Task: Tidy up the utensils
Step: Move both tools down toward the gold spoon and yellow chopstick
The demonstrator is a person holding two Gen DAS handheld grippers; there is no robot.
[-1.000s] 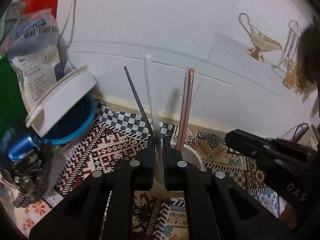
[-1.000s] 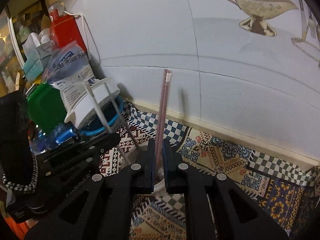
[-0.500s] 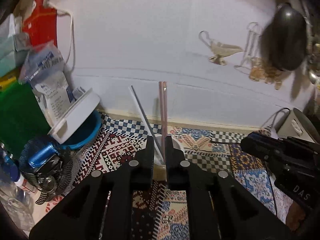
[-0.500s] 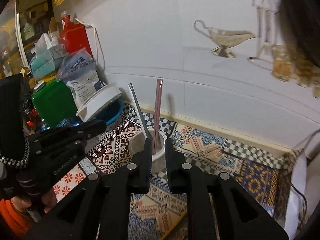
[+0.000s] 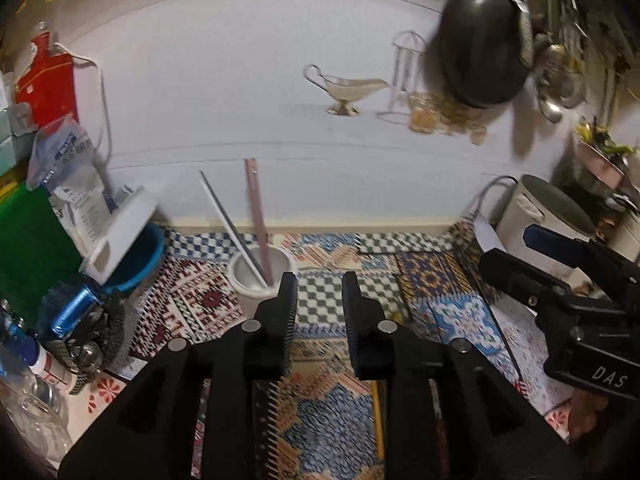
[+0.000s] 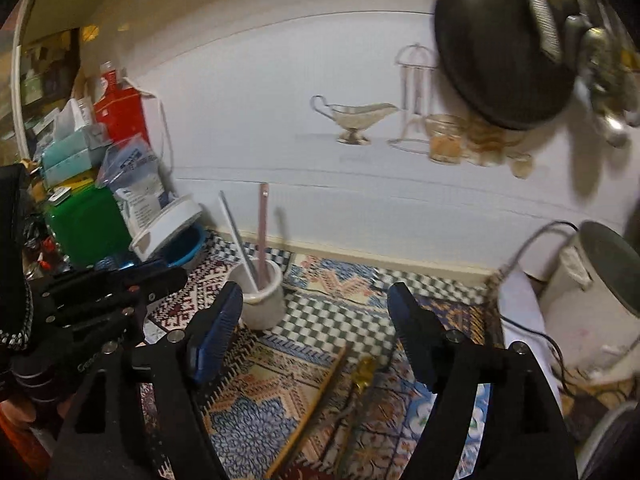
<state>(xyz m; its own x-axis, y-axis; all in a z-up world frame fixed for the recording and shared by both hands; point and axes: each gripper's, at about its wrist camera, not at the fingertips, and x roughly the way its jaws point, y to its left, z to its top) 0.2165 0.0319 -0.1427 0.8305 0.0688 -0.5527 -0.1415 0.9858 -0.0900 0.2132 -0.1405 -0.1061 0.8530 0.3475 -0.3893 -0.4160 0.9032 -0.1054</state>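
Both the left tool [image 5: 319,300] and the right tool [image 6: 316,316] are apart and hold nothing, so the right one should go down slowly over the wooden stick [image 6: 316,396] lying on the worktop [image 6: 256,412], near the white cup [image 6: 262,296].

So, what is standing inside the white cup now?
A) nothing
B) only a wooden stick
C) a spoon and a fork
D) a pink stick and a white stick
D: the white cup holds a pink stick standing nearly upright and a white stick leaning left; neither pair of tongs grips anything.
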